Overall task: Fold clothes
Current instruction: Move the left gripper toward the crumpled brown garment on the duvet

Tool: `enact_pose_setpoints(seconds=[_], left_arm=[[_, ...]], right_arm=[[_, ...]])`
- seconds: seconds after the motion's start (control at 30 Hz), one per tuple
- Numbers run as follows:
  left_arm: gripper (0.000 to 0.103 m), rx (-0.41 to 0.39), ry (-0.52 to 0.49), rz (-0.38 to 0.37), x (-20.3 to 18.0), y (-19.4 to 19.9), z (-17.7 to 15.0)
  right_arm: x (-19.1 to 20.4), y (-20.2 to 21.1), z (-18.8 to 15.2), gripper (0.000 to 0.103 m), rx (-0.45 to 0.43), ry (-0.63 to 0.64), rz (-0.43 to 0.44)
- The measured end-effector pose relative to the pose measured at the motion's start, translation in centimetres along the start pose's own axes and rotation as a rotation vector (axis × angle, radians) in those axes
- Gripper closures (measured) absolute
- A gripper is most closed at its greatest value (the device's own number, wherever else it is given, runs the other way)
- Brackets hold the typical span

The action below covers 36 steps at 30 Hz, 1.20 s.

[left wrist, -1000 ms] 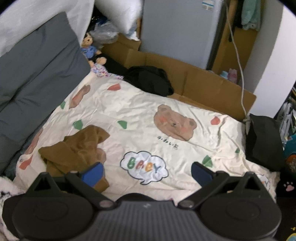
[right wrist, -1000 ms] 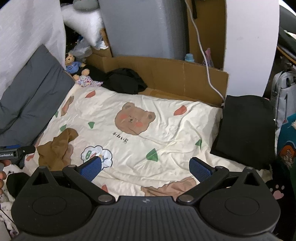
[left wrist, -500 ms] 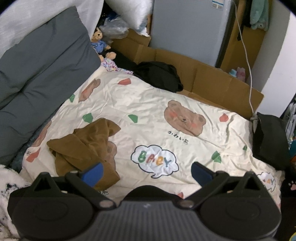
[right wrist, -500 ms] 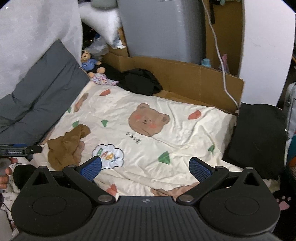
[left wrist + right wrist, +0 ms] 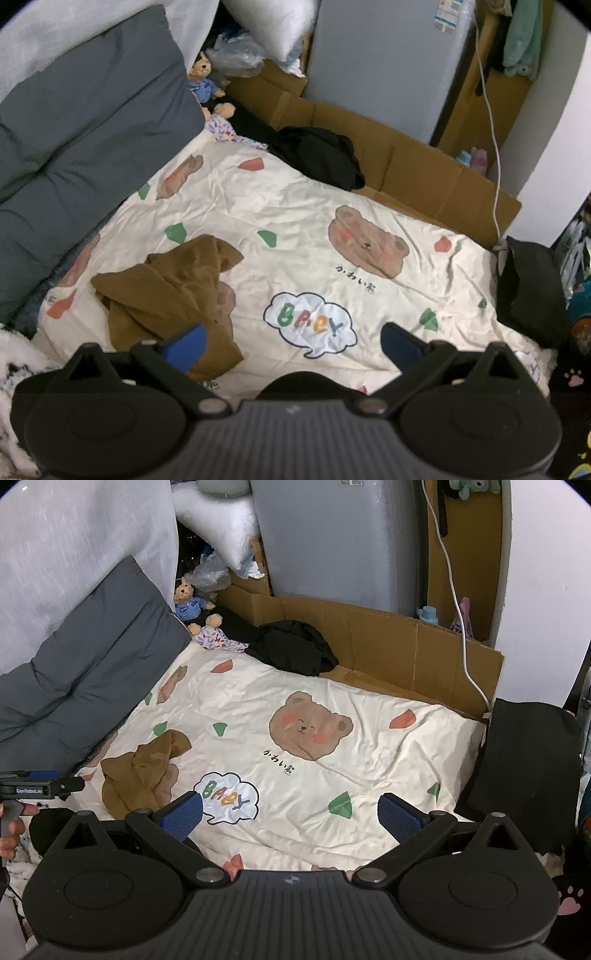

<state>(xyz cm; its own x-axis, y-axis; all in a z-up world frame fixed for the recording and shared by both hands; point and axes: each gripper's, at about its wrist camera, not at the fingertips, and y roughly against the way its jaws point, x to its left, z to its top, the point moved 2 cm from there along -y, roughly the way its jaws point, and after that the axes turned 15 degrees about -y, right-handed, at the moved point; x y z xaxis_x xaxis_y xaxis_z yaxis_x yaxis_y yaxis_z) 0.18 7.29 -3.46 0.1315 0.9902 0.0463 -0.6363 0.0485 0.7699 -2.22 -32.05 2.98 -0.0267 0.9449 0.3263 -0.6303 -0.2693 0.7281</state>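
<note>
Left gripper (image 5: pixel 291 341) jaws spread, empty | right gripper (image 5: pixel 290 812) jaws wide too, nothing held | brown garment (image 5: pixel 173 291) crumpled lower left on bear quilt (image 5: pixel 332 206) | risk: pinching quilt along with cloth | cardboard box (image 5: pixel 424 177) upper right, contents hidden; black clothing (image 5: pixel 321 155) beside it

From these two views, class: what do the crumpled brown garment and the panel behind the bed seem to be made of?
Brown garment: probably soft, matte knit or fleece; it slumps in thick, rounded folds without shine. Panel: corrugated cardboard, plain brown, with straight creases and flap edges.
</note>
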Motion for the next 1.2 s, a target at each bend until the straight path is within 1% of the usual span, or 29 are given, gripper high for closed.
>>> enact_pose_setpoints(seconds=[0.27,0.57,0.77,0.87,1.1,1.2], left_arm=[[0.002,-0.003,0.012,0.046,1.2,0.2,-0.6],[0.002,0.007,0.055,0.076,4.4,0.3,-1.6],[0.004,0.012,0.084,0.104,6.0,0.1,-2.2],[0.007,0.013,0.092,0.114,6.5,0.0,-2.6],[0.009,0.009,0.149,0.149,9.1,-1.2,-3.6],[0.010,0.015,0.189,0.144,10.1,-1.9,-4.0]], right_arm=[[0.1,0.2,0.3,0.000,-0.004,0.010,-0.007],[0.9,0.1,-0.3,0.000,-0.011,0.016,-0.028],[1.2,0.1,-0.4,0.000,-0.011,0.028,-0.035],[1.1,0.1,-0.3,0.000,-0.014,0.029,-0.036],[0.6,0.0,-0.3,0.000,-0.016,0.013,-0.042],[0.3,-0.1,-0.3,0.000,-0.013,0.008,-0.050]])
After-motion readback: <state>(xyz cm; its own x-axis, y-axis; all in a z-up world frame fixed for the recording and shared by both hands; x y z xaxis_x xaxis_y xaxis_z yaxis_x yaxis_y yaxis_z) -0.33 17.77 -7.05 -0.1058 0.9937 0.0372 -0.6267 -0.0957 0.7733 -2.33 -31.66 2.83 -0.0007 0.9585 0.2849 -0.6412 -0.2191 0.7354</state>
